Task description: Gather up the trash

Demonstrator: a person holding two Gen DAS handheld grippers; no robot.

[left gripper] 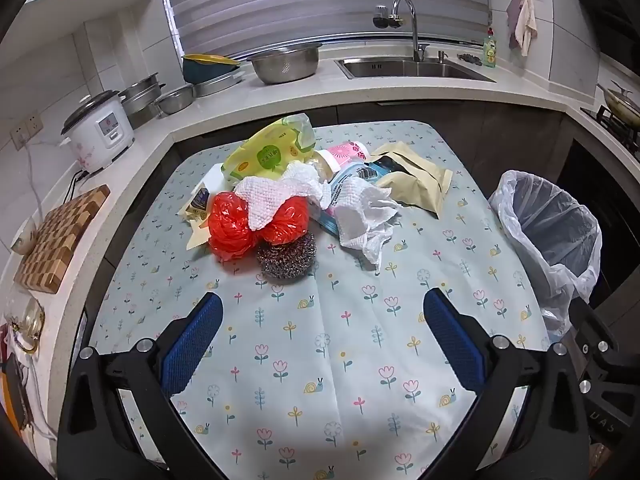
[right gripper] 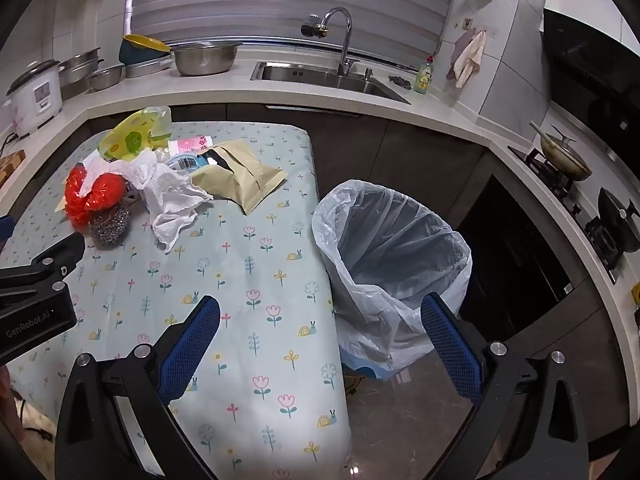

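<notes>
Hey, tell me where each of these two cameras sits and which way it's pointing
Left wrist: on the open left gripper above the table, facing the trash pile, steel scourer nearest.
Right wrist: on the open right gripper at the table's right edge, facing the lined bin; the left gripper's body shows at left.
Shared: pile, bin, sink.

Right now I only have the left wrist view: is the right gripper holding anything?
Observer: No. The right gripper is open and empty, over the table edge.
Operator: Where does the bin stand?
Observer: The trash bin stands on the floor beside the table; its blue base shows below the liner.
Operator: Anything in it?
Observer: No trash shows in the part of the liner that I can see.
</notes>
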